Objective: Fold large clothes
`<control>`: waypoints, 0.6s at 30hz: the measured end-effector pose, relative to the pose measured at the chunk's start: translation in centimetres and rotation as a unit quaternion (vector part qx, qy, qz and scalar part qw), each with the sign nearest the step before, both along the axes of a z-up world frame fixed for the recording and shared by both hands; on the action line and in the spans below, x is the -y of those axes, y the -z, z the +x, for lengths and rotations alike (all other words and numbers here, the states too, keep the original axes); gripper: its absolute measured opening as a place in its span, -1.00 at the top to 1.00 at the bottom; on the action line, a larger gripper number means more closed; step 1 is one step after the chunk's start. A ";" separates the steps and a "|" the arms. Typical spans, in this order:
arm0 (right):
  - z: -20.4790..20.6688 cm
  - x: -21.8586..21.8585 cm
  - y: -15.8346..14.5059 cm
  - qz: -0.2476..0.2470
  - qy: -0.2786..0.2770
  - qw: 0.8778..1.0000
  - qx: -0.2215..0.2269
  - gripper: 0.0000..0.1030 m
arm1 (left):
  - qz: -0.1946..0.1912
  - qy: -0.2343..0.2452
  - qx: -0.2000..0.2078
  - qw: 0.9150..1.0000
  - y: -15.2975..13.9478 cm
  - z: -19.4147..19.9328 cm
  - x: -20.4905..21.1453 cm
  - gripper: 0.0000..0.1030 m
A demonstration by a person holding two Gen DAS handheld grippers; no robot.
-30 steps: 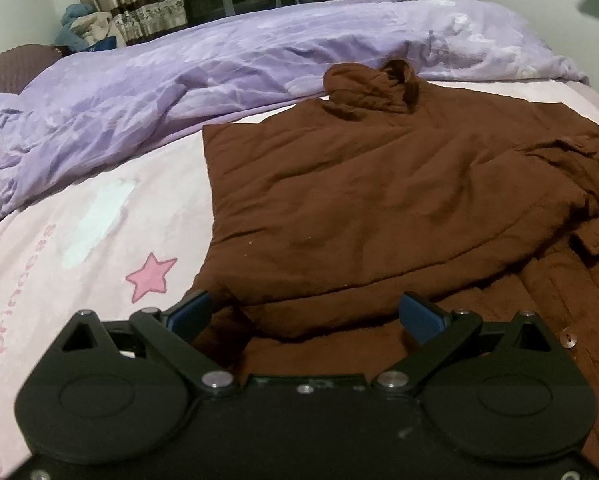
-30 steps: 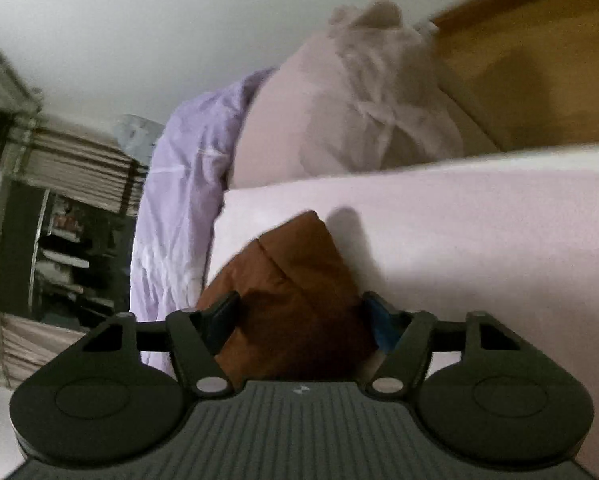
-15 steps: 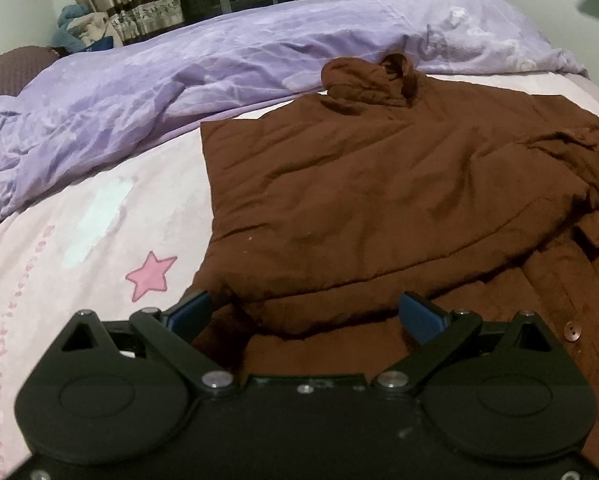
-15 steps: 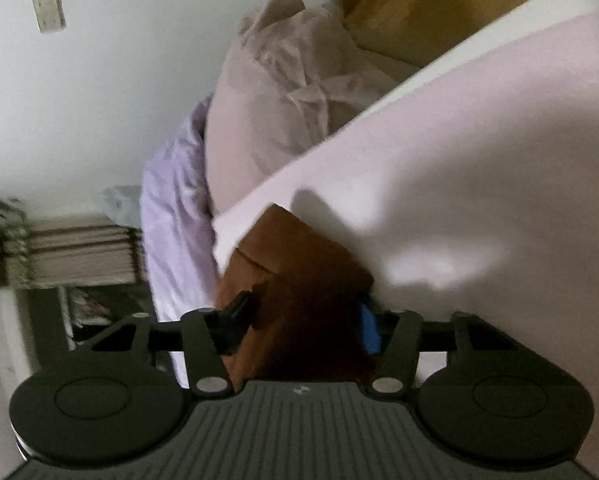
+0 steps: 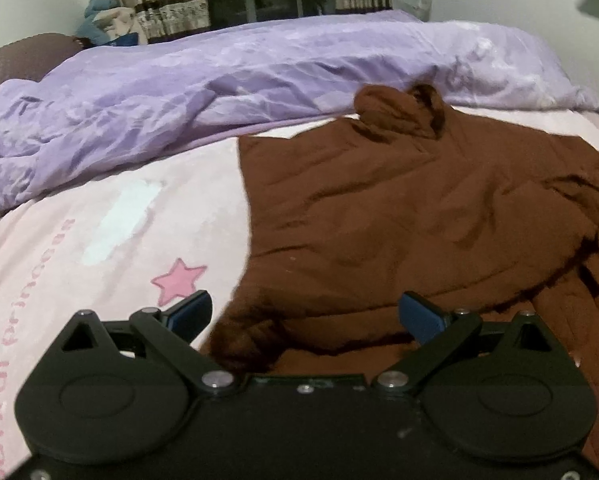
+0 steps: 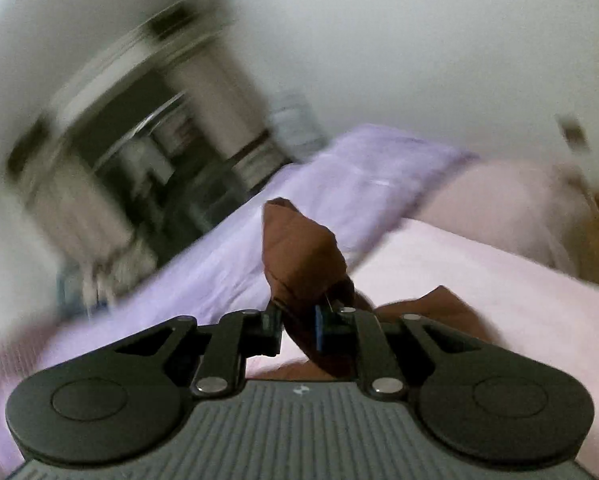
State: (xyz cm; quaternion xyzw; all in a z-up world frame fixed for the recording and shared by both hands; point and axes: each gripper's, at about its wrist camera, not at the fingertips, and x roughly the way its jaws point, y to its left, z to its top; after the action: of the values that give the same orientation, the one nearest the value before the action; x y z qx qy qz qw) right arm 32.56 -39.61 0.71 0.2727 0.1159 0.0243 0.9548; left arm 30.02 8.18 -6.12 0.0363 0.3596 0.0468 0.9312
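pink bedsheet [image 5: 99, 216] lies bare to the left of the brown coat [image 5: 399, 216], its straight left edge near the pink star [image 5: 177, 280]; purple duvet [image 5: 239, 92] banks the far side. left gripper [image 5: 305, 314] hangs over the coat's near hem, fingers spread wide, grasping nothing, as before. right gripper [image 6: 297, 330] has just been closing and now pinches a fold of coat [image 6: 299, 248], lifted off the sheet where a second ago it lay loose between wide jaws; the background is blurred.
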 end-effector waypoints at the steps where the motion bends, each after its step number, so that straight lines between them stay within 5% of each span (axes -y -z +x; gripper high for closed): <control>1: -0.4 -2.6 -0.6 -0.035 -0.010 0.999 0.004 0.69 | 0.001 -0.004 0.004 1.000 -0.1 -0.1 -0.3 -0.99; 5: -2.0 -13.6 -0.9 -0.149 -0.041 0.988 0.008 0.71 | -0.009 -0.014 0.014 1.000 -0.5 -0.2 -1.2 -0.99; 9: -3.2 -22.0 -0.2 -0.197 -0.091 0.976 0.003 0.72 | -0.020 -0.021 0.016 0.999 -0.5 0.3 -1.5 -0.99; 18: -5.1 -30.6 -0.5 -0.152 -0.155 0.976 -0.003 0.72 | -0.035 -0.018 0.014 0.999 0.0 0.7 -2.5 -0.99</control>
State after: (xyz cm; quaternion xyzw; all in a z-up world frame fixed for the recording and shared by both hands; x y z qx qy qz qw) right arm 27.49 -9.01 1.20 0.1032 0.1617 0.1536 0.9693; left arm 30.74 10.67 -6.12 -0.0034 0.3482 0.0510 0.9360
